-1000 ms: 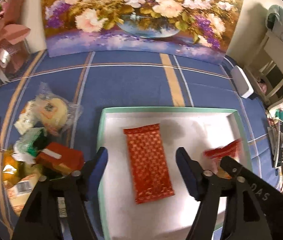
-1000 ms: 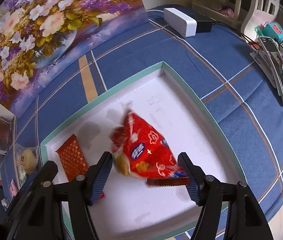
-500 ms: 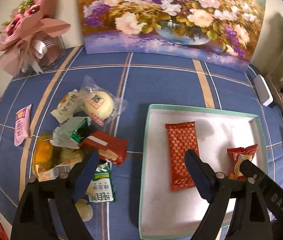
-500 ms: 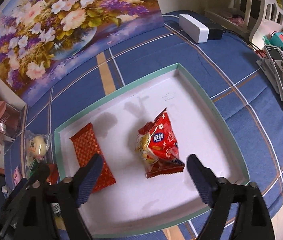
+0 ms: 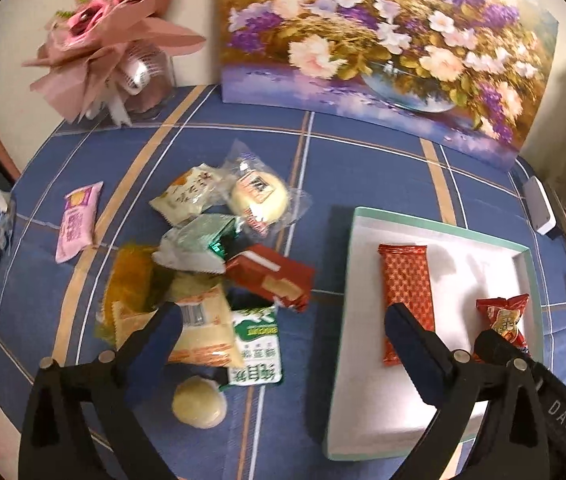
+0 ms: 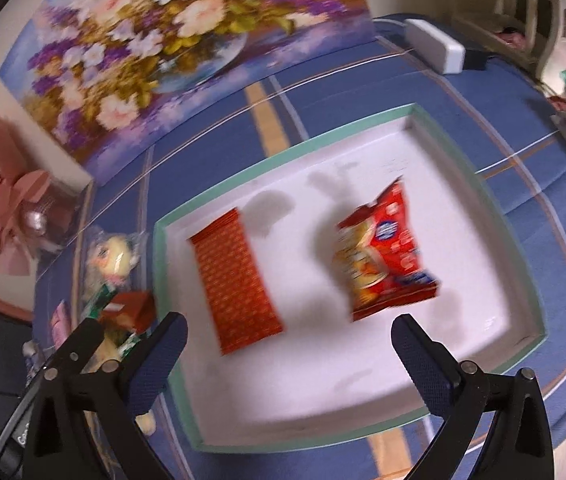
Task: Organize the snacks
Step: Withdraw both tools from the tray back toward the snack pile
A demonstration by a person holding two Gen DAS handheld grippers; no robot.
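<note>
both tools empty: left tool [image 5: 283,344] jaws opening, right tool [image 6: 289,342] spread wide. loose snack pile [image 5: 211,276] lies on the counter's left, beside the tray [image 5: 435,228]; light, crinkly, slippery wrappers, best pinched across the middle.

A matt blue woven tablecloth with tan stripes [image 5: 363,168] covers the table. The white mint-rimmed cardboard tray [image 5: 439,229] looks smooth and matt. The red patterned foil bar wrapper [image 5: 405,280] shines, and the clear crinkled plastic bun wrapper [image 5: 261,196] is glossy.

Bare tray floor [image 6: 315,364] beside two packets; snack pile [image 5: 203,272] crowding the left.
</note>
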